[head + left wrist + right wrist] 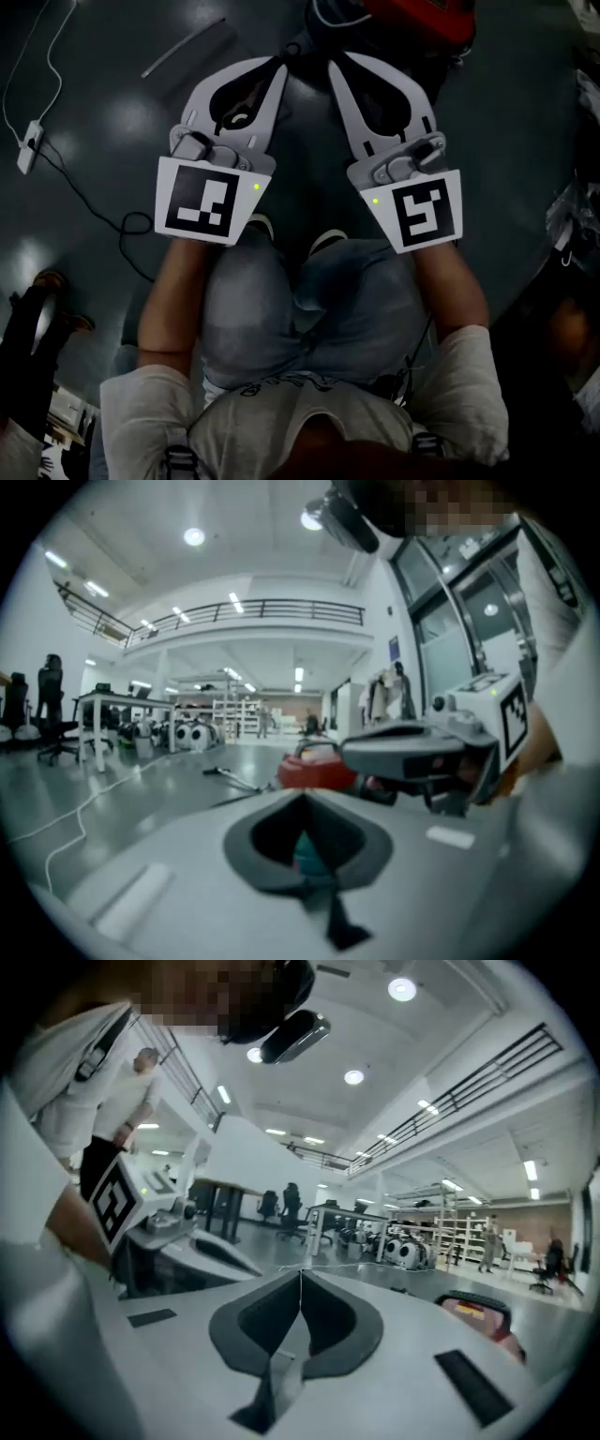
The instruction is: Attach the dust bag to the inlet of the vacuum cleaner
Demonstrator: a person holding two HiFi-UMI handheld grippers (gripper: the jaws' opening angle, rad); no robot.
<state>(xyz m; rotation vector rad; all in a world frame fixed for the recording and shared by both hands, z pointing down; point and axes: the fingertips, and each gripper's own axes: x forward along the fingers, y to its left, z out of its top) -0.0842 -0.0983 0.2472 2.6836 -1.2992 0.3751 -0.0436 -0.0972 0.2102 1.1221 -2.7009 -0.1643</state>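
The red vacuum cleaner (412, 19) stands on the floor just beyond both grippers, cut off by the top edge of the head view. It also shows low ahead in the left gripper view (314, 766) and at the lower right of the right gripper view (483, 1316). My left gripper (281, 66) and right gripper (336, 67) are held side by side in the air, pointing at it. The jaws of both are shut with nothing between them, as seen for the left gripper (305, 794) and the right gripper (301, 1272). No dust bag shows in any view.
A grey tube (183, 47) lies on the dark floor at the upper left. A white power strip (28, 145) with its cable is at the far left. Desks, chairs and shelving stand far off in the hall. The person's knees are below the grippers.
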